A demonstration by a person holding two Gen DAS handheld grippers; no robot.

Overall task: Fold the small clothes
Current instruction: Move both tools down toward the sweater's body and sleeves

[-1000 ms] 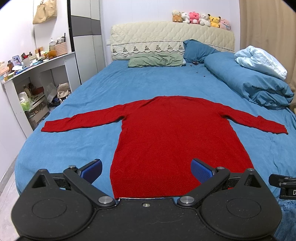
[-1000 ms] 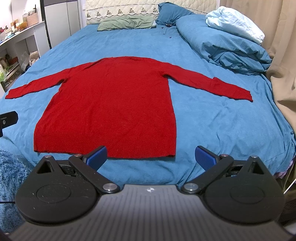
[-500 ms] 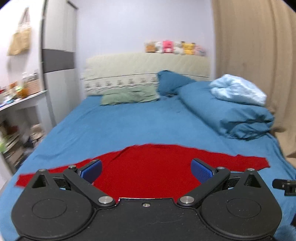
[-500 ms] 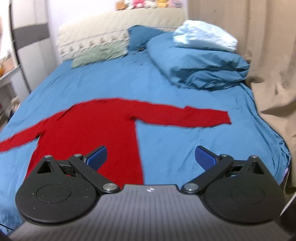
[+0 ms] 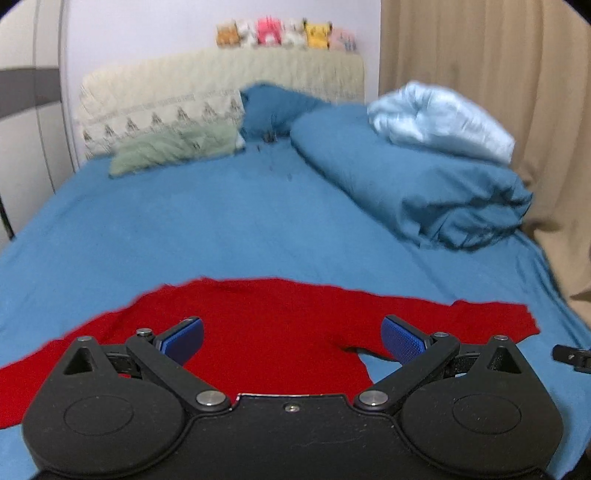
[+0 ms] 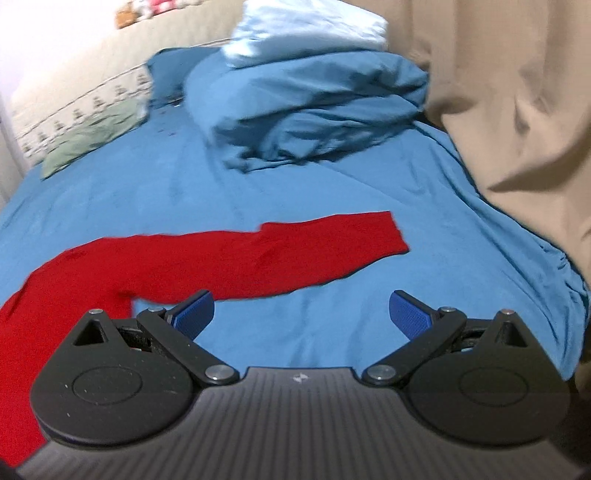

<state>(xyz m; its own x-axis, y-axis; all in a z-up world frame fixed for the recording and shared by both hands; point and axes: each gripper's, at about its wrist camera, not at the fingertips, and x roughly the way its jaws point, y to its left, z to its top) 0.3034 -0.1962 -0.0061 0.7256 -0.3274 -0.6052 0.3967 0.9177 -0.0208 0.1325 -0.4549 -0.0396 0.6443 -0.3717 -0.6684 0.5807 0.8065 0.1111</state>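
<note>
A red long-sleeved sweater [image 5: 273,325] lies flat on the blue bed sheet [image 5: 229,225], sleeves spread. In the left wrist view my left gripper [image 5: 291,338] is open and empty, above the sweater's upper body near the right armpit. In the right wrist view my right gripper [image 6: 301,314] is open and empty, just short of the sweater's right sleeve [image 6: 266,258], whose cuff [image 6: 391,236] lies ahead and to the right. The sweater's lower body is hidden behind both grippers.
A rolled blue duvet [image 5: 413,184] with a pale blue blanket [image 5: 439,122] lies at the bed's right. A green pillow [image 5: 173,151] and headboard [image 5: 207,92] with plush toys [image 5: 280,33] stand at the far end. A beige curtain [image 6: 517,92] hangs along the right edge.
Both grippers have moved forward from the sweater's hem toward its shoulders and turned right. The right gripper now faces the right sleeve. Both stay open.
</note>
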